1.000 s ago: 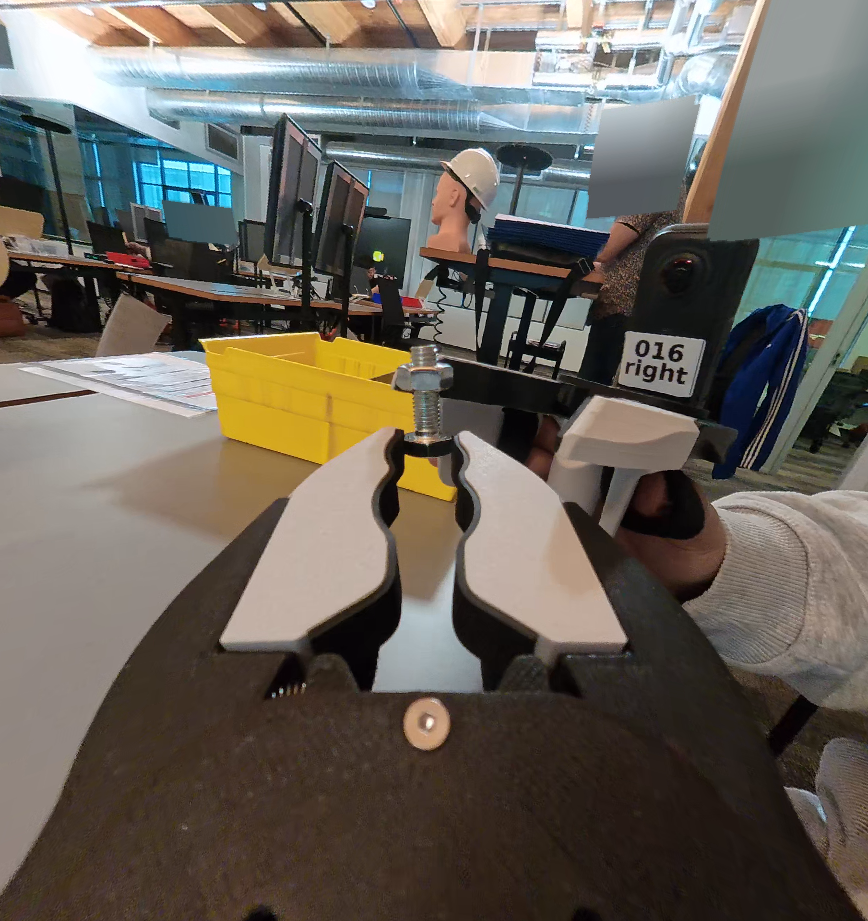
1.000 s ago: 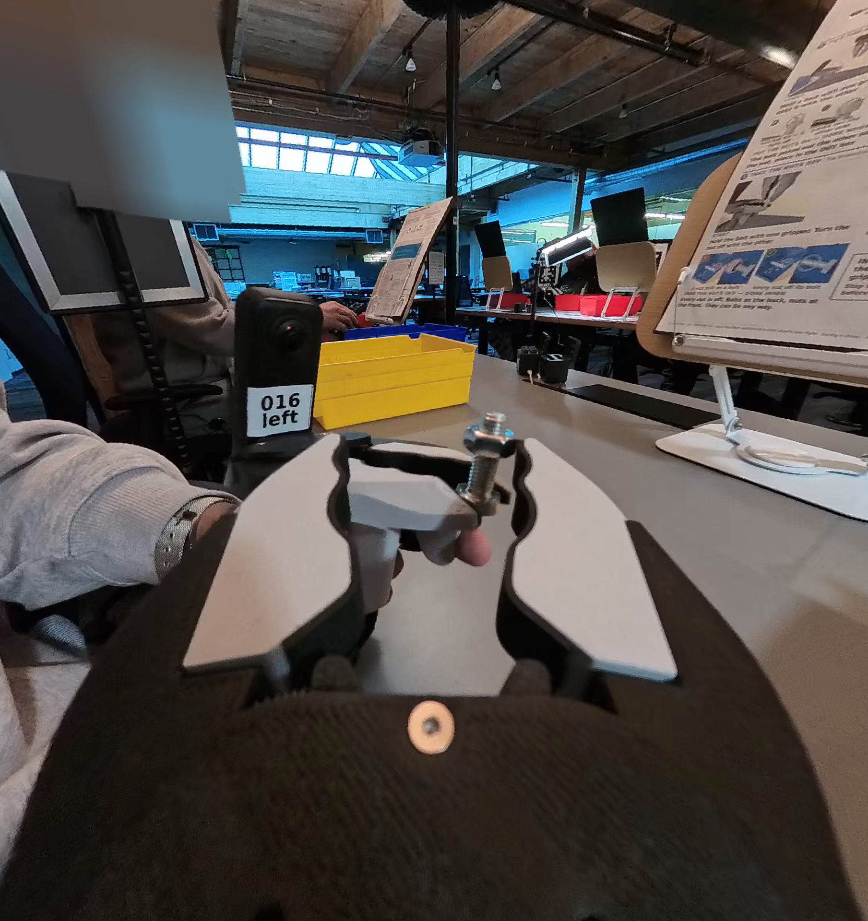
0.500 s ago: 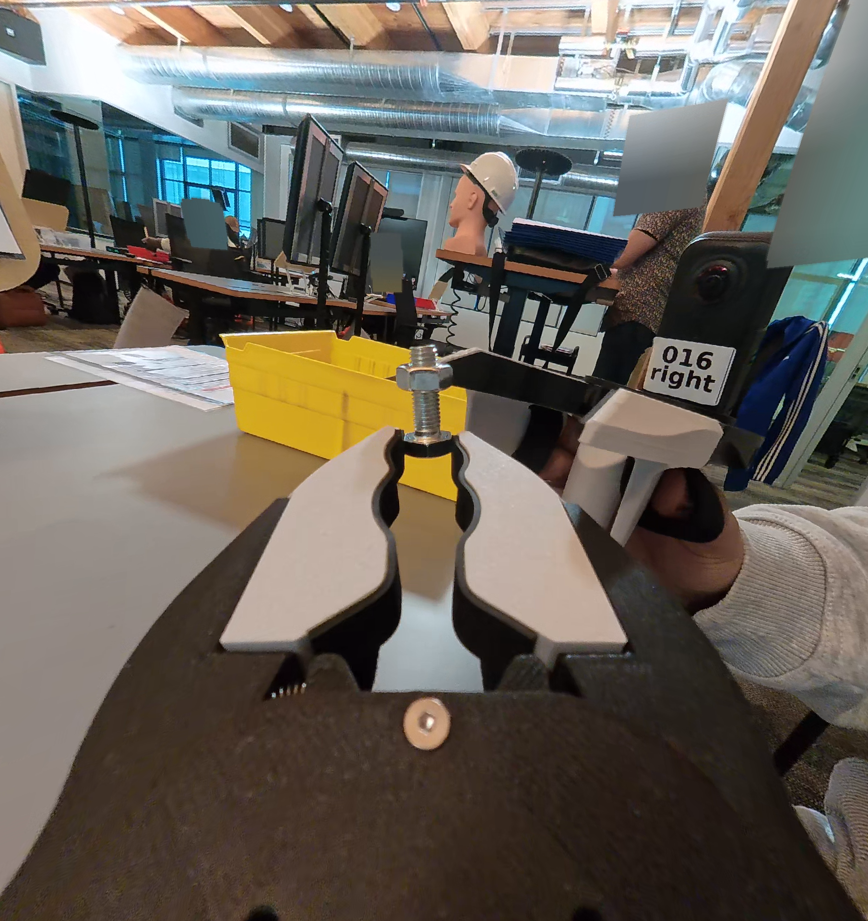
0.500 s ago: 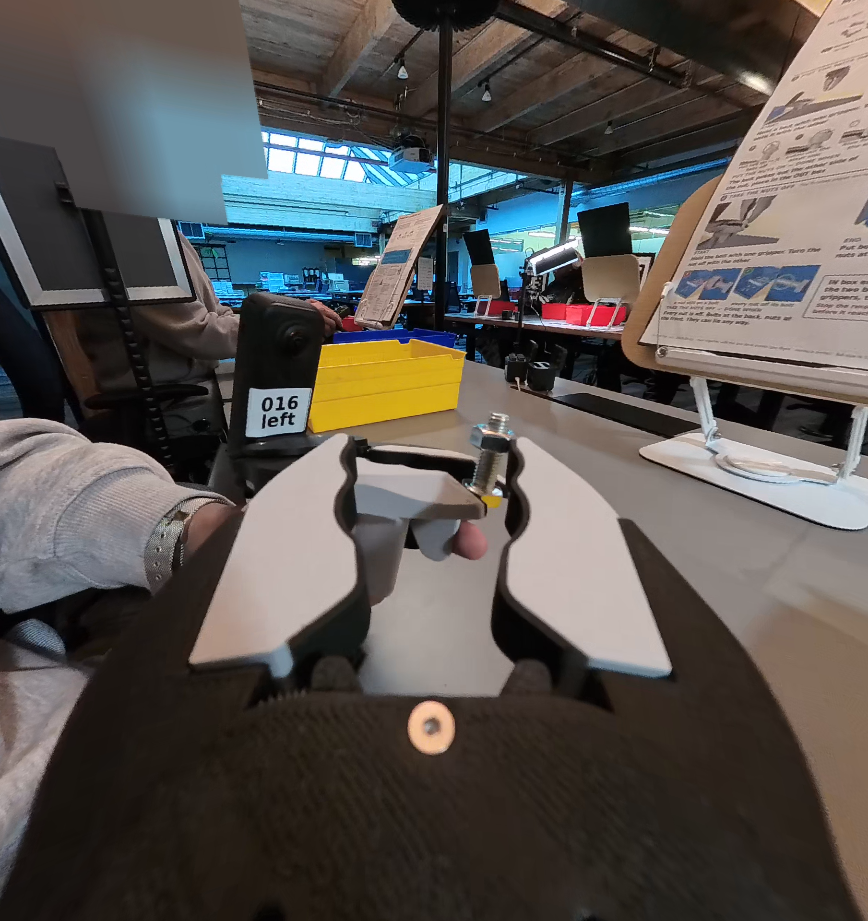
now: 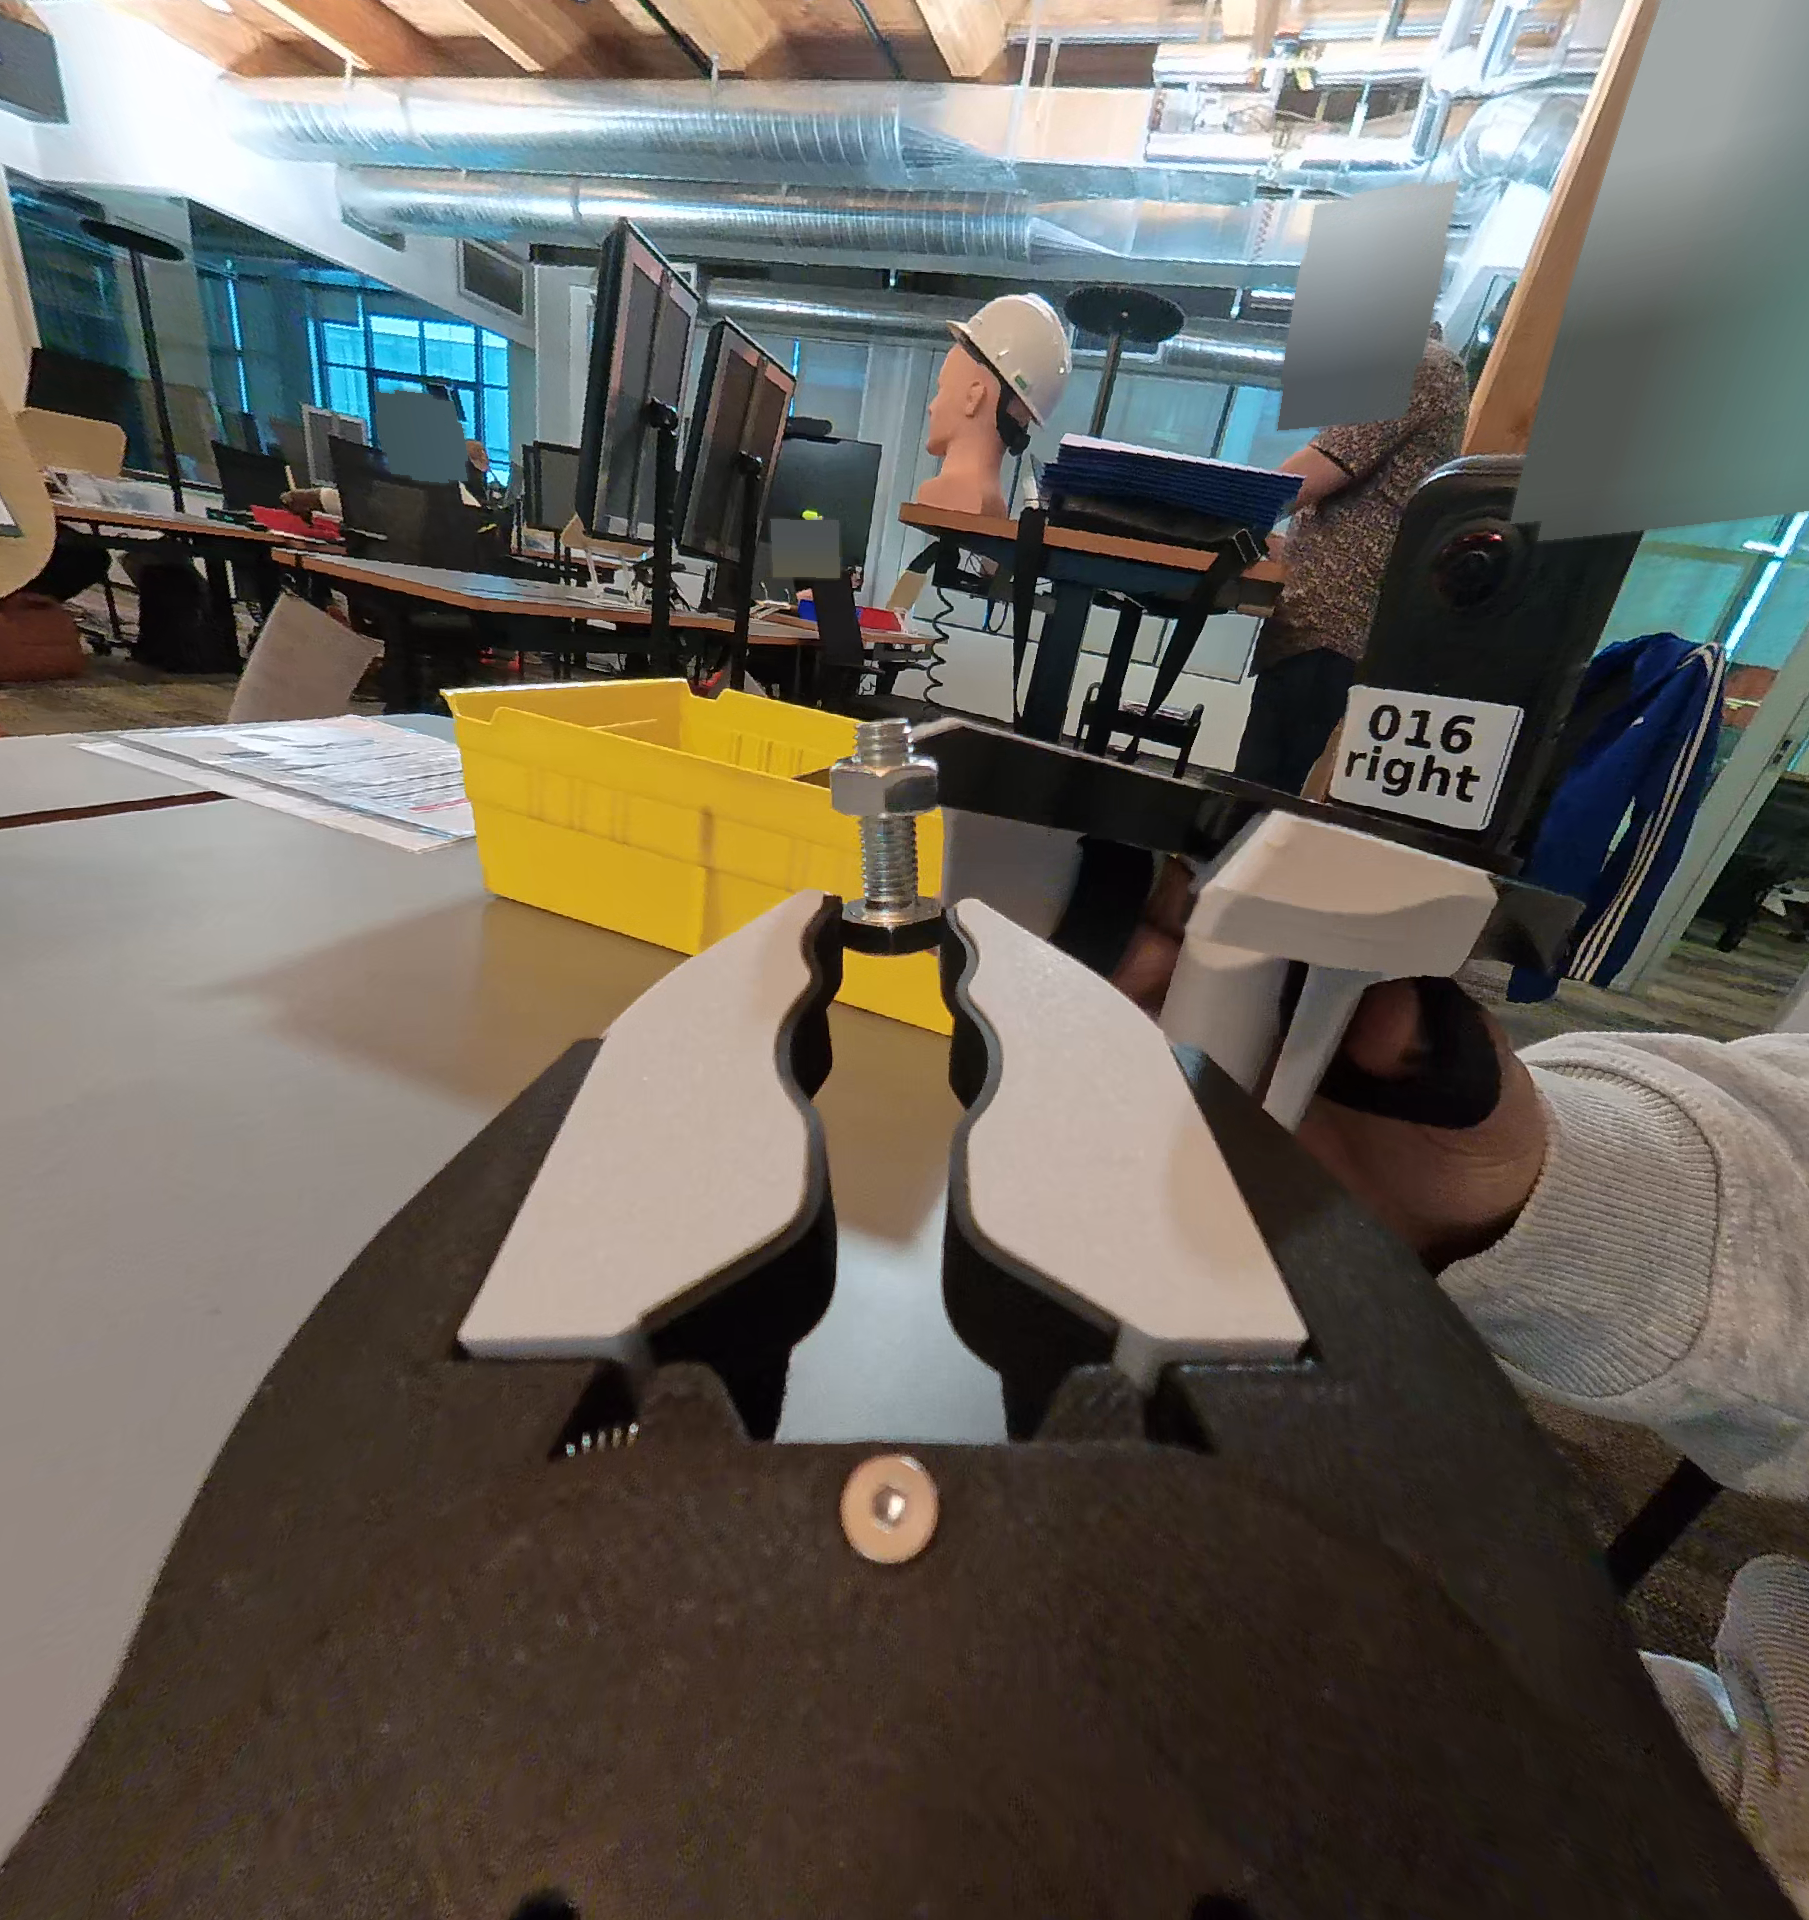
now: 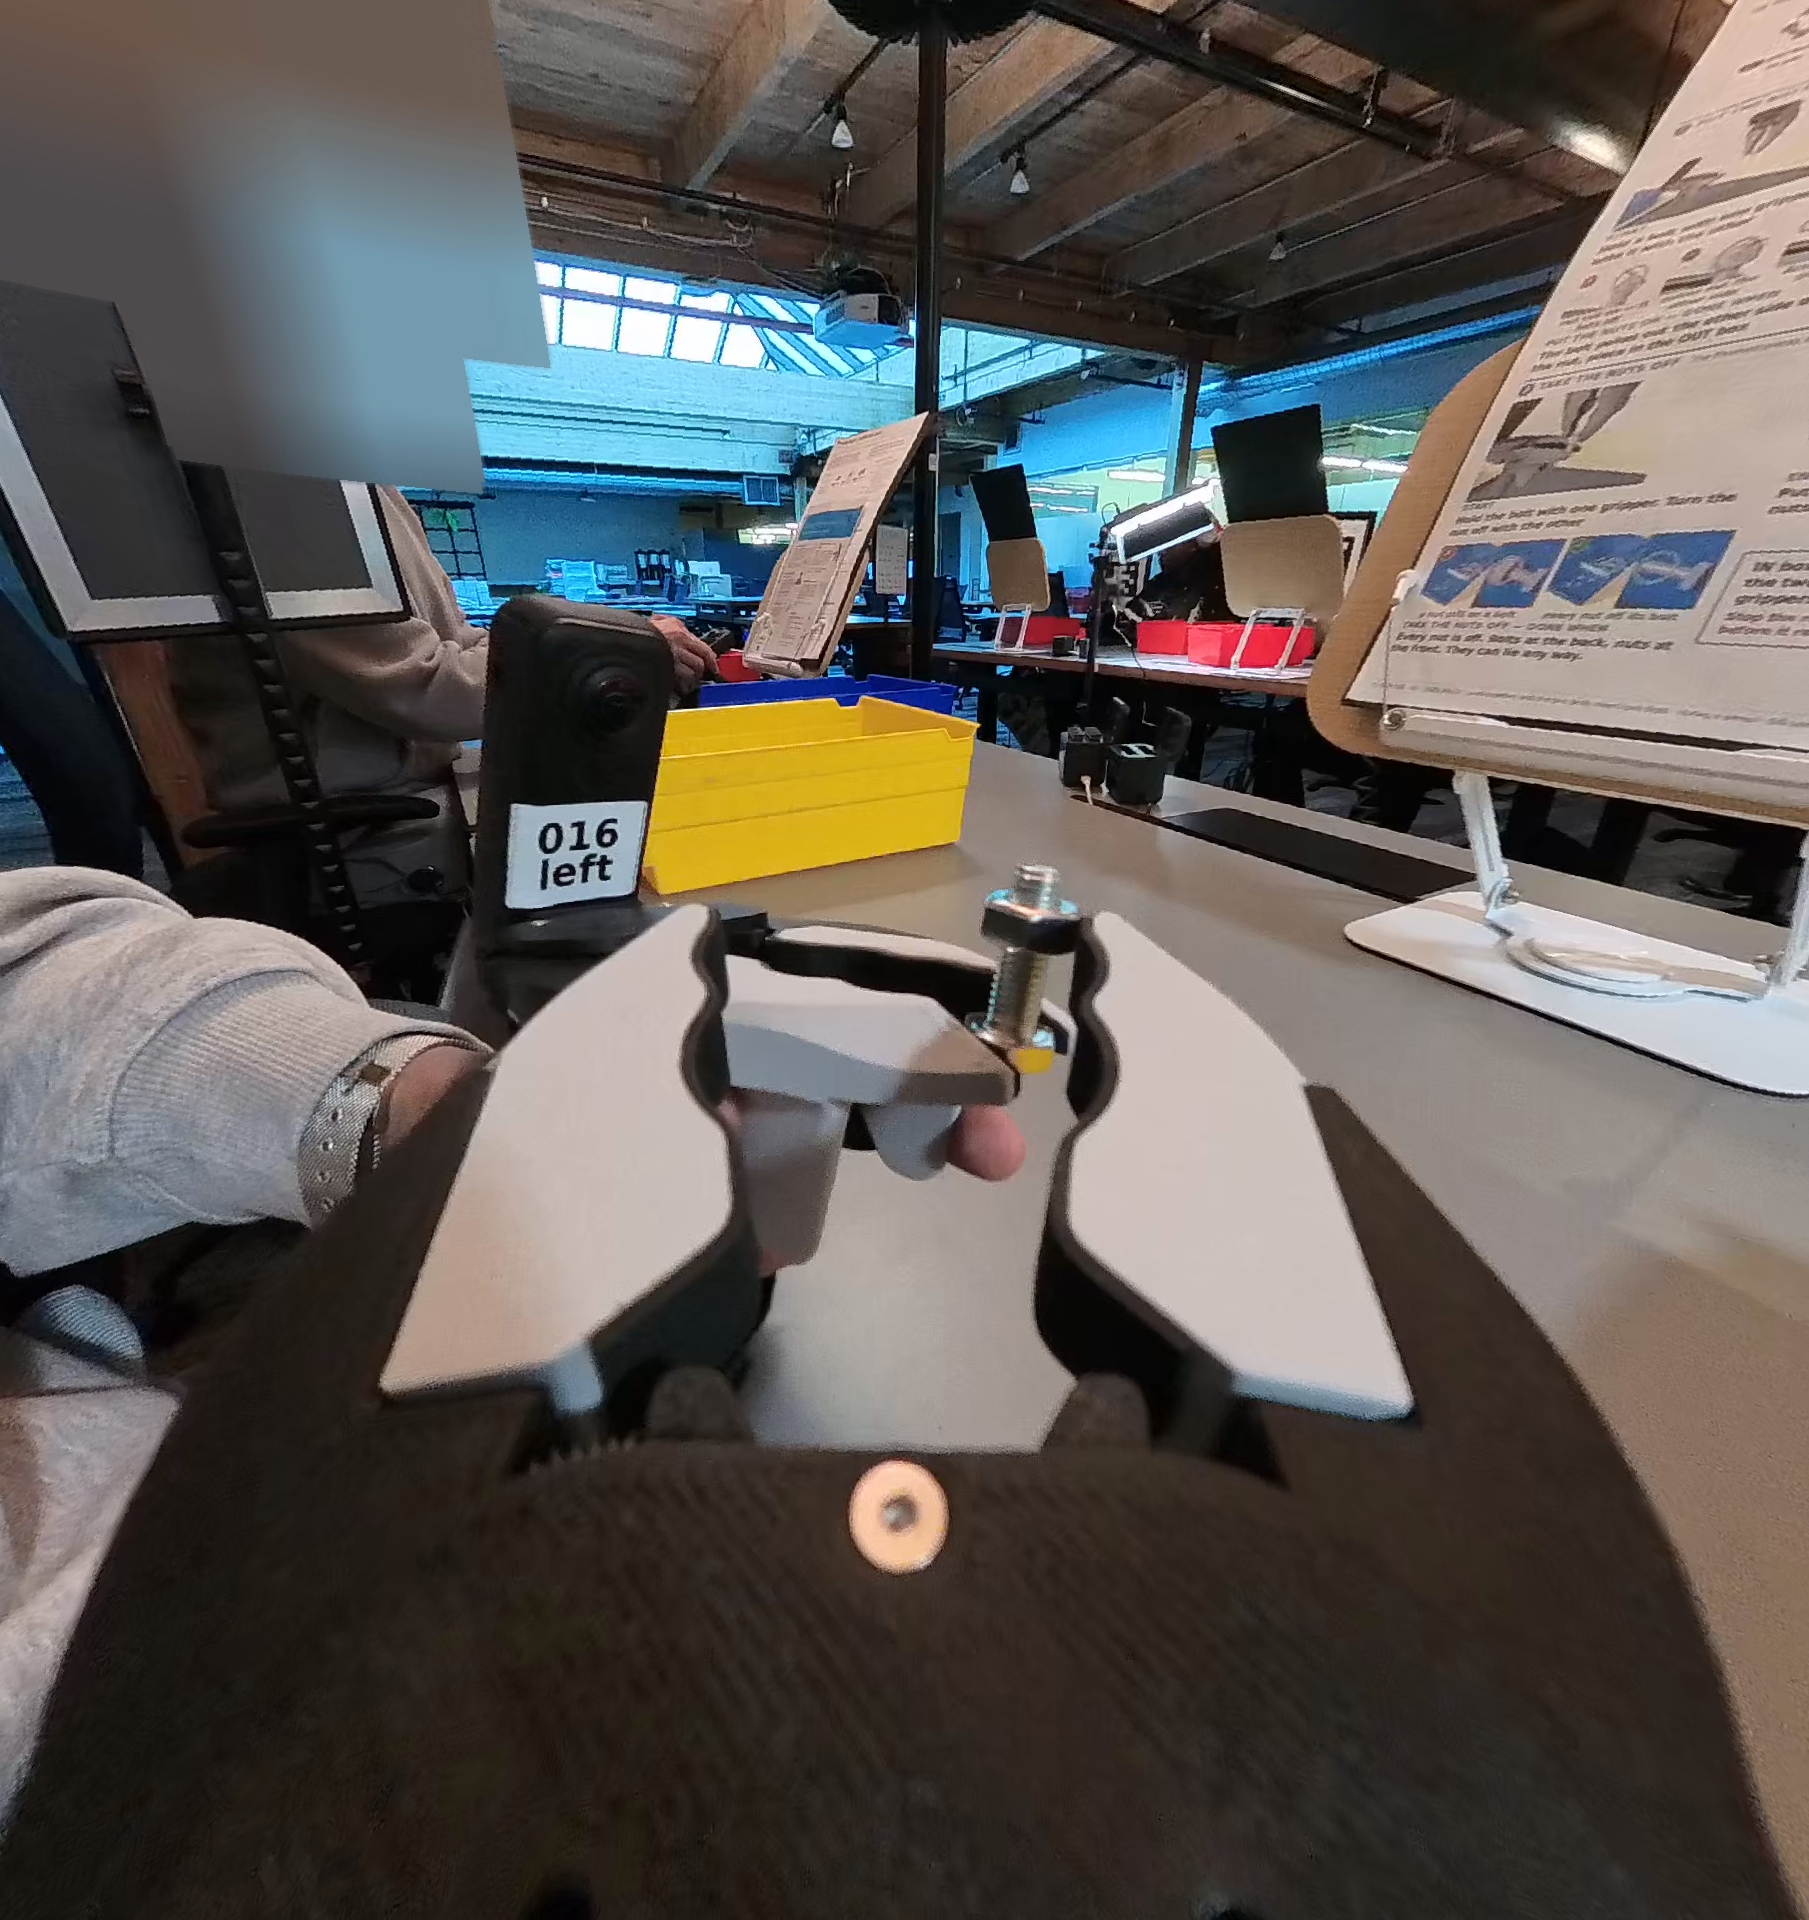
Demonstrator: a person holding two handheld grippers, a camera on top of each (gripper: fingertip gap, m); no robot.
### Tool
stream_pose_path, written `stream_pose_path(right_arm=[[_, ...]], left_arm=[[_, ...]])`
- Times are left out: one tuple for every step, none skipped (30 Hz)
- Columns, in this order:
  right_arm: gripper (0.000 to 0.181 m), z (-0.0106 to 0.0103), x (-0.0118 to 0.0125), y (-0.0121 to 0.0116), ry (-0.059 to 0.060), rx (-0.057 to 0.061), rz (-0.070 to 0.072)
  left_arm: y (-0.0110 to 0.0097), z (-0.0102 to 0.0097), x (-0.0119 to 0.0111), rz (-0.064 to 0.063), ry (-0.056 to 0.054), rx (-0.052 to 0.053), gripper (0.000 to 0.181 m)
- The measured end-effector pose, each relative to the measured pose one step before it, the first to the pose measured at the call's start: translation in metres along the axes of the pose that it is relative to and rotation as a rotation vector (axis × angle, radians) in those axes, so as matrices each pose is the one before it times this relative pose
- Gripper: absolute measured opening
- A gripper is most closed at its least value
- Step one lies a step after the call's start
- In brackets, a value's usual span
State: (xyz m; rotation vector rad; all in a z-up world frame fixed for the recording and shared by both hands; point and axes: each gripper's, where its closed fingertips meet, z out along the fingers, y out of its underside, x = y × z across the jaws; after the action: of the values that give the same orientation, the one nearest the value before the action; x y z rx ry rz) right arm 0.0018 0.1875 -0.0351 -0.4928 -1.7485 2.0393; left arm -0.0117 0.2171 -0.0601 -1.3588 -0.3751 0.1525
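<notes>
My left gripper (image 5: 887,925) is shut on the head of a silver bolt (image 5: 887,862) and holds it upright above the table. A silver hex nut (image 5: 884,792) sits near the top of the thread. My right gripper (image 6: 895,935) is open. The nut (image 6: 1030,920) lies against the inner edge of its right fingertip, and the left fingertip is well apart from it. In the left wrist view the right gripper (image 5: 1087,800) reaches the nut from the right, held by a hand in a grey sleeve. In the right wrist view the left gripper (image 6: 993,1060) comes in from the left.
A yellow bin (image 5: 609,821) stands on the grey table (image 5: 204,987) behind the bolt; it also shows in the right wrist view (image 6: 806,790). An instruction board on a white stand (image 6: 1606,987) is at the right. Papers (image 5: 287,769) lie at the far left. People sit at other desks. Less than 4 cm separates the two grippers' tips.
Both grippers have swayed slightly together. The left stays shut on the bolt and the right stays open beside the nut.
</notes>
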Motion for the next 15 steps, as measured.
stream_pose_path(right_arm=[[0.064,-0.00038,0.00060,-0.00046,0.0049,0.0014,-0.0033],[0.063,-0.00065,0.00091,-0.00115,0.0065,0.0046,-0.0034],[0.063,-0.00077,0.00098,-0.00120,0.0065,0.0055,-0.0028],[0.062,-0.00069,0.00061,-0.00115,0.0040,0.0044,-0.0015],[0.061,-0.00052,0.00032,-0.00066,0.0016,0.0026,0.0002],[0.060,-0.00028,0.00005,-0.00032,0.0001,0.0012,0.0015],[0.059,-0.00004,-0.00030,-0.00016,-0.0018,0.0004,0.0017],[0.058,0.00010,-0.00080,-0.00007,-0.0028,-0.0001,0.0003],[0.058,0.00026,-0.00090,0.00009,-0.0022,-0.0011,-0.0026],[0.058,0.00035,-0.00097,0.00014,-0.0017,-0.0020,-0.0052],[0.057,0.00046,-0.00116,0.00029,-0.0017,-0.0023,-0.0072],[0.057,0.00041,-0.00108,0.00021,-0.0011,-0.0026,-0.0085],[0.057,0.00043,-0.00077,0.00039,0.0005,-0.0025,-0.0086],[0.057,0.00033,-0.00037,0.00039,0.0014,-0.0027,-0.0069],[0.058,0.00027,0.00011,0.00045,0.0019,-0.0023,-0.0038]], left_arm=[[-0.00038,-0.00034,-0.00103,-0.0024,-0.0032,0.0013,0.018],[-0.00053,-0.00034,-0.00115,-0.0044,-0.0043,0.0021,0.018],[-0.00027,-0.00024,-0.00120,-0.0058,-0.0040,0.0016,0.018],[-0.00001,-0.00008,-0.00123,-0.0049,-0.0039,-0.0008,0.018],[0.00033,-0.00018,-0.00120,-0.0018,-0.0054,-0.0027,0.018],[0.00053,0.00003,-0.00112,0.0008,-0.0059,-0.0042,0.018],[0.00075,0.00012,-0.00062,0.0019,-0.0038,-0.0059,0.018],[0.00061,0.00014,-0.00031,0.0043,-0.0034,-0.0051,0.018],[0.00043,0.00014,-0.00012,0.0066,-0.0028,-0.0034,0.018],[0.00039,0.00009,0.00007,0.0075,-0.0022,-0.0030,0.018],[0.00018,-0.00003,-0.00040,0.0059,-0.0051,-0.0012,0.018],[0.00017,0.00004,-0.00038,0.0024,-0.0030,-0.0017,0.018],[0.00019,-0.00001,-0.00040,-0.0005,-0.0013,-0.0017,0.018],[0.00010,-0.00002,-0.00049,-0.0009,-0.0018,-0.0004,0.018],[-0.00012,-0.00007,-0.00043,-0.0003,-0.0015,0.0004,0.018]])
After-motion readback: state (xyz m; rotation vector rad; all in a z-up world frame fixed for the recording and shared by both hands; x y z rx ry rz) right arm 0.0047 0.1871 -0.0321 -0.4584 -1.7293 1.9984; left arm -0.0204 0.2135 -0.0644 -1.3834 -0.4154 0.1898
